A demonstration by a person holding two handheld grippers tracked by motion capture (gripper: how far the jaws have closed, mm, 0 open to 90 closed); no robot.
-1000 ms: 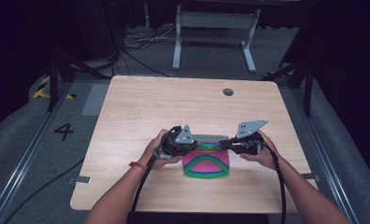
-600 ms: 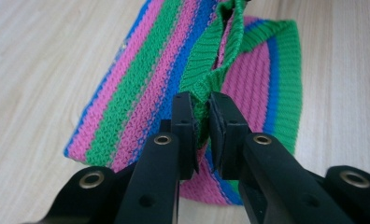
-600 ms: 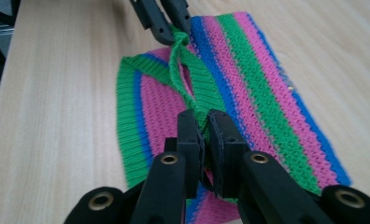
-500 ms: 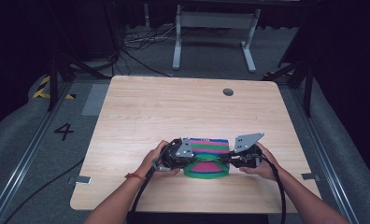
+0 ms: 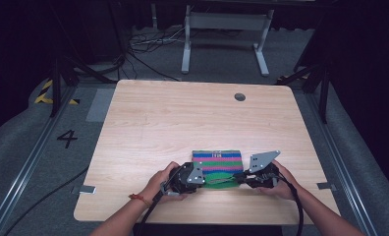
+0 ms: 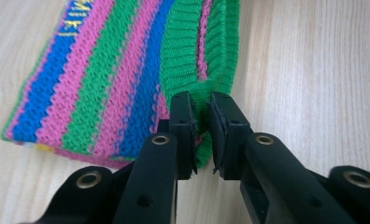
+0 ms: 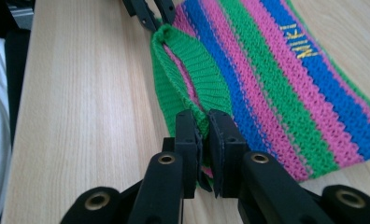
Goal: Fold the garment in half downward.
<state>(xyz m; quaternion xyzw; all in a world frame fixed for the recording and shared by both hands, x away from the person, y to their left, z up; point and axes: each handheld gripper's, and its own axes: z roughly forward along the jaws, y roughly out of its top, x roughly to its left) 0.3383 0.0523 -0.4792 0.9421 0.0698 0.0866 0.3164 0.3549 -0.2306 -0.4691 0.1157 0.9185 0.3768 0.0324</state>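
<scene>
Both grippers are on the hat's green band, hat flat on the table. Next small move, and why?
Probably lift both together. The left gripper and right gripper each pinch the green band at opposite ends, and the hat lies flat on the table, so an even raise keeps it level.

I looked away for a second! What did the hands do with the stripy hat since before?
Both hands drew back toward the person, pulling the striped knit hat nearer the table's front edge. The left gripper and right gripper stay shut on its green rim, one at each end. The hat still lies flat.
</scene>
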